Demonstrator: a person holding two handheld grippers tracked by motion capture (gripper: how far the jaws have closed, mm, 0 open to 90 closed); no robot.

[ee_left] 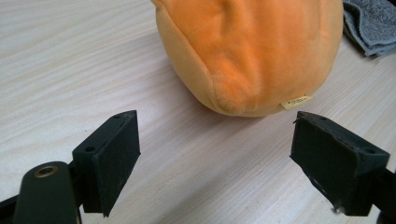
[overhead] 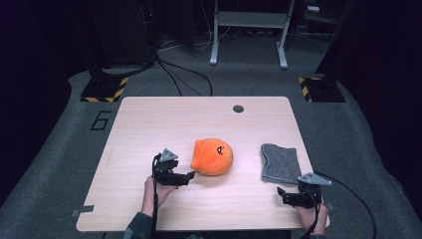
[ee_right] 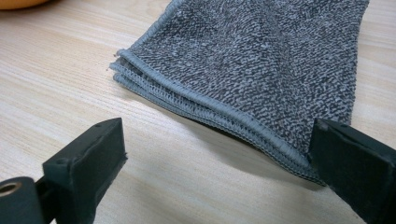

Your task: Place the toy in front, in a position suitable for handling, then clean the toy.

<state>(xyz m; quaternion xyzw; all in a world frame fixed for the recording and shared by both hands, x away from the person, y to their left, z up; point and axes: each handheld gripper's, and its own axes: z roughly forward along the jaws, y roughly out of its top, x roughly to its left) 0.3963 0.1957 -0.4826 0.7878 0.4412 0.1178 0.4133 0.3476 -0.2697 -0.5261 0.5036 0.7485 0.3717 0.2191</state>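
Observation:
An orange plush toy (overhead: 213, 156) with a small black face mark lies near the middle of the wooden table (overhead: 149, 124). My left gripper (overhead: 187, 176) sits low just left of it and in front, open. In the left gripper view the plush (ee_left: 247, 51) bulges just beyond the wide-apart jaws of that gripper (ee_left: 215, 137), and nothing lies between them. A folded grey towel (overhead: 280, 163) rests to the right. My right gripper (overhead: 281, 192) stands open just in front of it. In the right gripper view the towel's stitched edge (ee_right: 261, 60) lies just ahead of that gripper (ee_right: 219, 140), its corner near the right jaw.
A dark round grommet (overhead: 238, 108) is set in the table's far edge. Beyond the table are grey carpet, cables, a metal frame (overhead: 249, 30) and yellow-black striped bases (overhead: 104, 89). Bare wood lies to the left and behind the plush.

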